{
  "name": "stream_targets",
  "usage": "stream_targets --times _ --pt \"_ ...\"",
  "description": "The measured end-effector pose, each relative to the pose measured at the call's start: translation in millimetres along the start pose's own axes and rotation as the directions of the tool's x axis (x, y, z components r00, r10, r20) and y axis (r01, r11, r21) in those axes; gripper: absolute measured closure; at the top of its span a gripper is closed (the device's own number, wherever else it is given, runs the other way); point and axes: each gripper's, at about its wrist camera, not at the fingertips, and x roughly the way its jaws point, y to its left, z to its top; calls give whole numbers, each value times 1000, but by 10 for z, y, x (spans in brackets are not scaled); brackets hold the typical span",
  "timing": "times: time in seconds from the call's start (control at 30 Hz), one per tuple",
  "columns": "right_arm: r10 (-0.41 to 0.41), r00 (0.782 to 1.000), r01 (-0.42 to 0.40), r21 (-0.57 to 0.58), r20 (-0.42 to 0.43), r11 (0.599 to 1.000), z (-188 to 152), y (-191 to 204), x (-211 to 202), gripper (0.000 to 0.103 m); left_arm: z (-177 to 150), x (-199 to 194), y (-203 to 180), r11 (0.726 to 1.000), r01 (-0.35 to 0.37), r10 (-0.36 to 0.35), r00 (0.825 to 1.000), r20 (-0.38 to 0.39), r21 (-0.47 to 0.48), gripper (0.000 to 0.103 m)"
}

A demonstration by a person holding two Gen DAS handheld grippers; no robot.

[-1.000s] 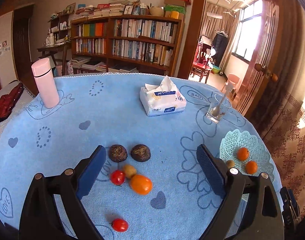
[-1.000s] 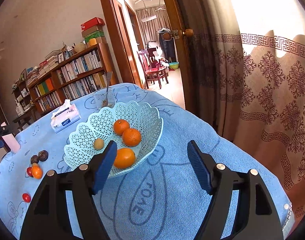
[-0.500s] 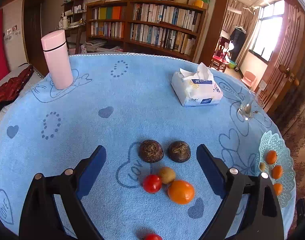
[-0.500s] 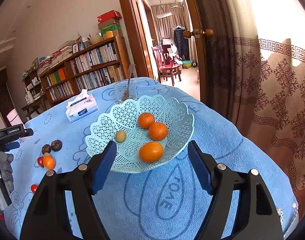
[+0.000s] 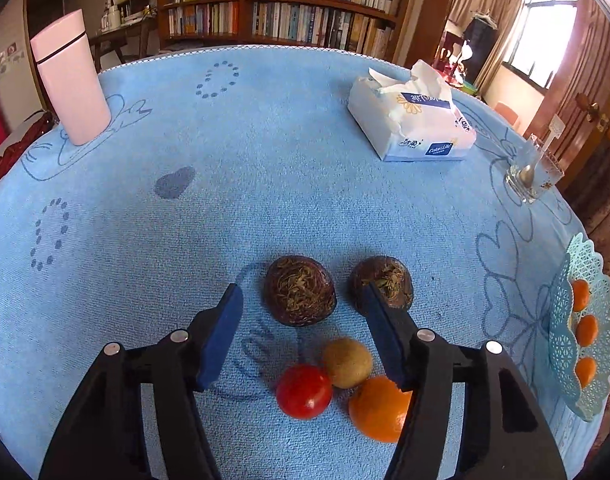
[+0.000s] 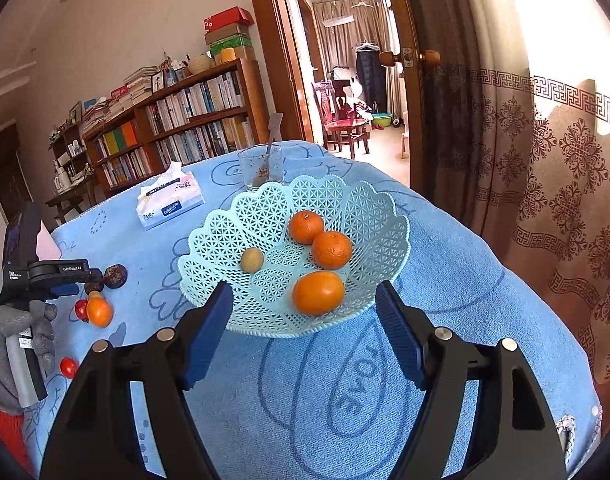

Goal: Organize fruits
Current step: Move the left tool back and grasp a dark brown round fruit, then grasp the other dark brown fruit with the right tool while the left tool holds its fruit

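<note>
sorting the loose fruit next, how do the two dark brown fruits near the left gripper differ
The left dark fruit lies fully in view between the open fingers of the left gripper; the right dark fruit sits outside them, partly hidden behind one finger. The left one looks a little larger and shows a wider patch of dry fibres on top. Both are round, dark brown, and rest on the blue cloth, not touching each other.

Ahead and to the right of the left claw (image 5: 301,334), the tissue pack (image 5: 413,124) carries a blue label reading "Color&Life". Just ahead of the right claw (image 6: 303,334), the blue tabletop cloth (image 6: 445,264) shows the word "LOVE" in outline letters. The left device body (image 6: 45,270) bears small white lettering, too small to read surely.
</note>
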Motion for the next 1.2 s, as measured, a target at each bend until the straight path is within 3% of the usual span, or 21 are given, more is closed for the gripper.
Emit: stream_targets --times 0.17,0.47,0.6,0.77,0.9,0.97,1.1,1.17,1.2 --pt "8 1000 -8 -20 -15 1000 -14 61 26 28 26 28 2 1000 27 -27 1000 13 -2 51" --pt "26 999 -28 -56 -41 998 -46 233 79 28 -71 42 168 997 66 -66 998 8 -35 52" --pt "57 996 -63 -98 -65 993 -82 407 118 28 -60 58 145 997 71 -70 997 16 -27 52" --pt "102 990 -117 -159 -99 980 -103 666 187 28 -81 56 146 994 108 -108 994 20 -21 63" --pt "139 979 -166 -183 -151 969 -113 865 297 26 -99 23 189 993 116 -115 993 30 -36 64" --pt "143 978 -172 -207 -149 963 -116 962 313 22 -91 -33 234 992 115 -113 993 42 -49 64" --pt "167 972 -205 -251 -166 946 -89 1167 350 22 -41 -223 344 990 121 -114 989 91 -74 64" --pt "180 970 -221 -278 -166 935 -45 1275 374 22 -14 -319 398 989 118 -108 988 111 -89 68" --pt "188 967 -231 -278 -174 932 -17 1322 402 22 -4 -365 427 988 122 -110 986 122 -97 74"
